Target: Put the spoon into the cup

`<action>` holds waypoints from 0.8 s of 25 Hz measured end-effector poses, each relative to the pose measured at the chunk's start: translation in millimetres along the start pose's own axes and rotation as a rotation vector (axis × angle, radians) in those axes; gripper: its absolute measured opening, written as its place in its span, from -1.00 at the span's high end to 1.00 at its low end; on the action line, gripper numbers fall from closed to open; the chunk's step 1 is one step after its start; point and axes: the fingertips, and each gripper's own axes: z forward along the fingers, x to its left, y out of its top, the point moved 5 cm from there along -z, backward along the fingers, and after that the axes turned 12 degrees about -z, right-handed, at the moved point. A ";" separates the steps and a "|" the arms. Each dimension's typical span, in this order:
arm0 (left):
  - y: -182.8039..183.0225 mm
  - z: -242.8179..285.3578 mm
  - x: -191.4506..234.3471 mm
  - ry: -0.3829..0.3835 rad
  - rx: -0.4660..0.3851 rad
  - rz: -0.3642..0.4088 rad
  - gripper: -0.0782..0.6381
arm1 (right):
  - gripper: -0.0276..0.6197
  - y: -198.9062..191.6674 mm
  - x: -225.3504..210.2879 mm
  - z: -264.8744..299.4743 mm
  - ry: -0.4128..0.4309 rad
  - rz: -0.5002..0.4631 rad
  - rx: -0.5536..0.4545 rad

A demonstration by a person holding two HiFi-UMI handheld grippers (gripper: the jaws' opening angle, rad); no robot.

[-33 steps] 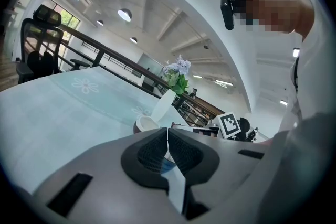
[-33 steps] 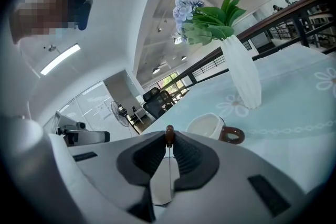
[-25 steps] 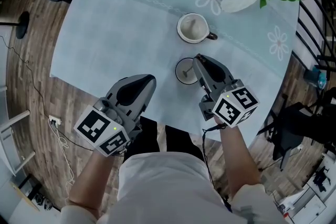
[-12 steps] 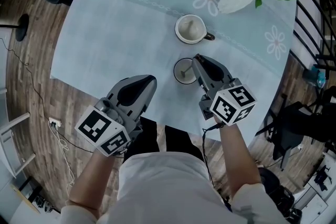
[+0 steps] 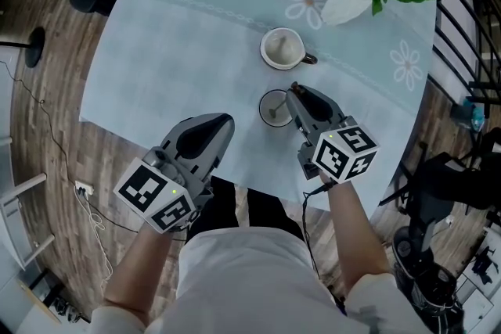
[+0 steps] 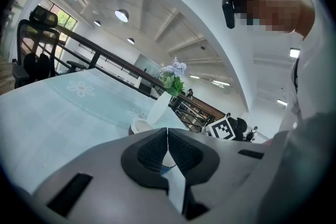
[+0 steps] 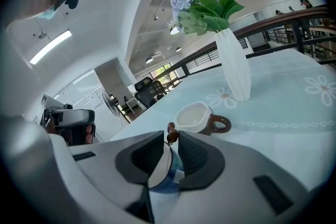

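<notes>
A cream cup (image 5: 282,48) with a brown handle stands upright on the pale blue tablecloth; it also shows in the right gripper view (image 7: 194,117). Just in front of it lies a small round saucer (image 5: 264,98). The spoon (image 7: 171,136) has a brown knobbed handle end that sits between the jaw tips of my right gripper (image 7: 171,132), which is shut on it. In the head view my right gripper (image 5: 293,88) is at the saucer's right edge. My left gripper (image 5: 227,118) hovers at the table's near edge, shut and holding nothing, as the left gripper view (image 6: 167,129) confirms.
A white vase (image 5: 348,0) with green leaves and pale flowers stands at the table's far right, behind the cup. The round table (image 5: 172,51) carries a flower-patterned cloth. Wooden floor, cables and black chairs surround it. A railing runs along the right.
The whole view has shifted slightly. Both grippers stay almost where they were, the right one still at the saucer's edge.
</notes>
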 end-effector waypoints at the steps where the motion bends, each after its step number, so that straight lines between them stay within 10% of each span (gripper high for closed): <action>1: 0.8 -0.4 -0.5 -0.001 0.000 0.002 0.73 | 0.66 1.0 0.0 -0.4 0.000 0.001 -0.002; 20: 35.9 -19.5 -39.3 -0.062 -0.028 0.091 0.73 | 0.54 50.5 13.6 -55.9 -0.077 -0.008 -0.129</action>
